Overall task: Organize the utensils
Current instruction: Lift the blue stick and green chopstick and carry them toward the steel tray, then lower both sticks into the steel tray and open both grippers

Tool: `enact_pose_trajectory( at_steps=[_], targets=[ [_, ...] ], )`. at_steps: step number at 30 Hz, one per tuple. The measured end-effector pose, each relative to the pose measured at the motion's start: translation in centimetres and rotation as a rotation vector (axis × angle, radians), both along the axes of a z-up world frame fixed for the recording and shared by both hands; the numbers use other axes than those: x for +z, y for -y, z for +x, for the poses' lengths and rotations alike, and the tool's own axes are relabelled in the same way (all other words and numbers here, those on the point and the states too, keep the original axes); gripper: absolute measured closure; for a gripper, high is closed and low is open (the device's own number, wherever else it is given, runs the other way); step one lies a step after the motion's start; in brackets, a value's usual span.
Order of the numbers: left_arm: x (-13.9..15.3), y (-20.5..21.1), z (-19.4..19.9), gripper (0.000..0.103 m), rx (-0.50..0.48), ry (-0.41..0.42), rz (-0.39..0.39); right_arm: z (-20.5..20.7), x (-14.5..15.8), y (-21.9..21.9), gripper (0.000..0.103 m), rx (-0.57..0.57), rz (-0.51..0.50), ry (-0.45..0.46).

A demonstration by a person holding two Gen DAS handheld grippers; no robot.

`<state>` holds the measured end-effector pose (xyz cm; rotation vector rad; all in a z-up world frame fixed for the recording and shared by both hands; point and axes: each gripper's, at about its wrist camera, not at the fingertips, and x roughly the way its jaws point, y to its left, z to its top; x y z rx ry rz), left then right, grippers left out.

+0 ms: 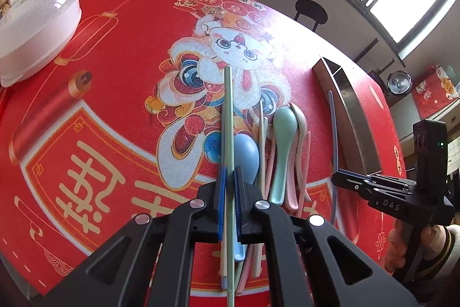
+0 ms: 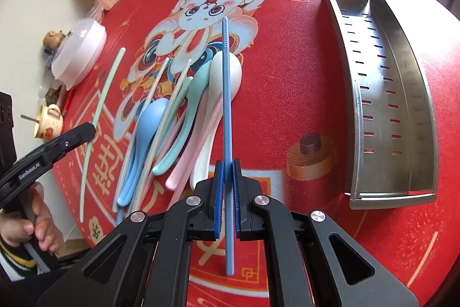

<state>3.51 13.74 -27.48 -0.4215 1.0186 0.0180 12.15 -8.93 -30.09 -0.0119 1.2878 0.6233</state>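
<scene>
Your right tool [image 2: 227,183] grips the blue chopstick [image 2: 225,94] lengthwise, the steel tray [image 2: 414,94] lying to its right, long axis near-to-far, while your left tool [image 1: 228,186] pinches the green one [image 1: 228,117].

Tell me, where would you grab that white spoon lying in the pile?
Probably by its handle end, nearest the right gripper, coming down from above. The white spoon lies flat with its wide round bowl far out, too broad to pinch; the handle is narrow, though pink utensils crowd its left side.
</scene>
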Motion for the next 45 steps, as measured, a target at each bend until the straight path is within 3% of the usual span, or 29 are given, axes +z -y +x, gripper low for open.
enact_pose_trajectory(
  at_steps=[26, 31, 37, 45],
  targets=[
    [4.8, 3.3, 2.7, 0.097, -0.091, 0.125, -0.021, 0.5, 7.9, 5.5, 0.097, -0.1, 0.146, 0.161],
    [6.4, 5.7, 4.8, 0.097, -0.144, 0.168, -0.04, 2.3, 10.5, 8.1, 0.097, -0.119, 0.108, 0.205],
    [7.1, 9.8, 8.9, 0.097, -0.202, 0.21, -0.093, 6.0, 12.1, 11.4, 0.097, -0.101, -0.028, 0.229],
    [6.3, 15.2, 14.5, 0.097, -0.208, 0.232, -0.16, 9.6, 10.5, 13.9, 0.097, -0.065, -0.1, 0.155]
  ],
)
